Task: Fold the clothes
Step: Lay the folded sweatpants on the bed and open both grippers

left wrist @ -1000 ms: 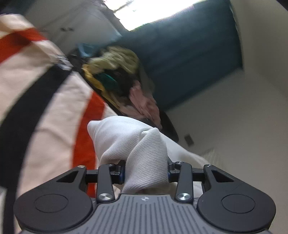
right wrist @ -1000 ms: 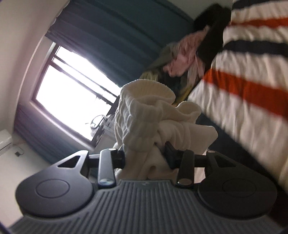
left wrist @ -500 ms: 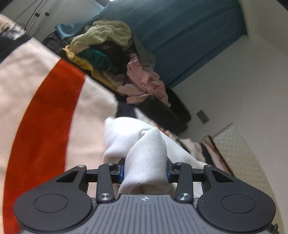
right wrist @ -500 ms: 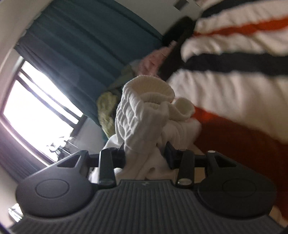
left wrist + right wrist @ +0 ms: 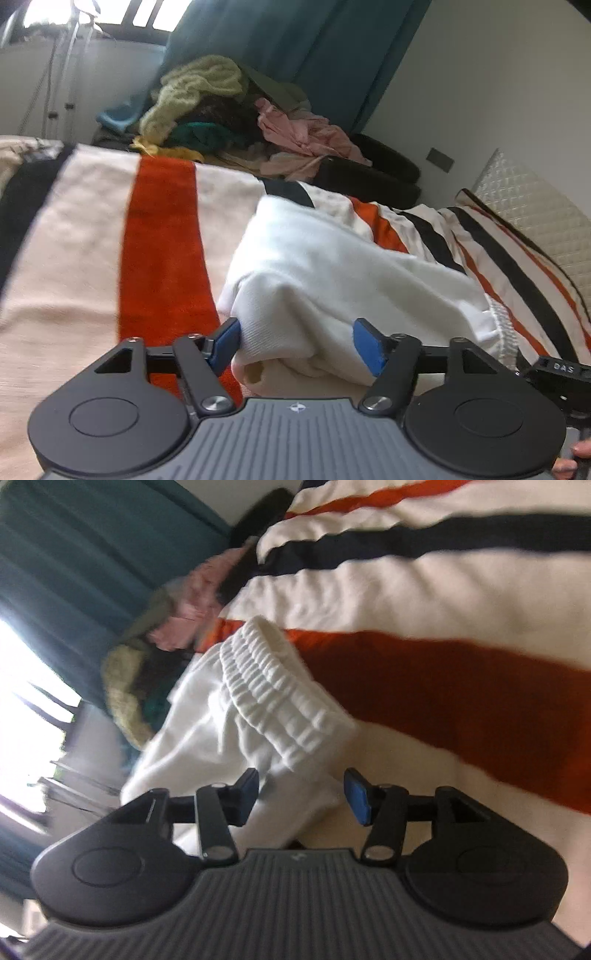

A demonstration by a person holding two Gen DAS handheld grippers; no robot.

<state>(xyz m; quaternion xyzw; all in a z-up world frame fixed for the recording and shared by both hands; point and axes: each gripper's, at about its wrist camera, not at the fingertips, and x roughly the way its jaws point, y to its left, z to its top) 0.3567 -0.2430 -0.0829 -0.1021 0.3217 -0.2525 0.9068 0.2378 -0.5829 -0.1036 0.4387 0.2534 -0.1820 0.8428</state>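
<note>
A white knit garment (image 5: 332, 273) lies bunched on the striped bedspread (image 5: 162, 236). My left gripper (image 5: 297, 345) is open low over the bed. Its blue pads (image 5: 369, 349) stand apart around one folded end of the garment, which rests loosely between them. In the right wrist view the same white garment (image 5: 207, 716) shows its ribbed elastic band (image 5: 280, 709) lying on the striped bedspread (image 5: 461, 686). My right gripper (image 5: 301, 797) is open too, with a fold of cloth between its fingers and a small gap at the right pad (image 5: 356, 799).
A heap of mixed clothes (image 5: 221, 110) sits at the far side of the bed in front of a teal curtain (image 5: 314, 48). A quilted headboard (image 5: 535, 206) stands at the right. A bright window (image 5: 22, 686) is on the left in the right wrist view.
Both grippers came down from the air to the bed with the garment. Their fingers have spread apart, and the white cloth now rests on the bedspread.
</note>
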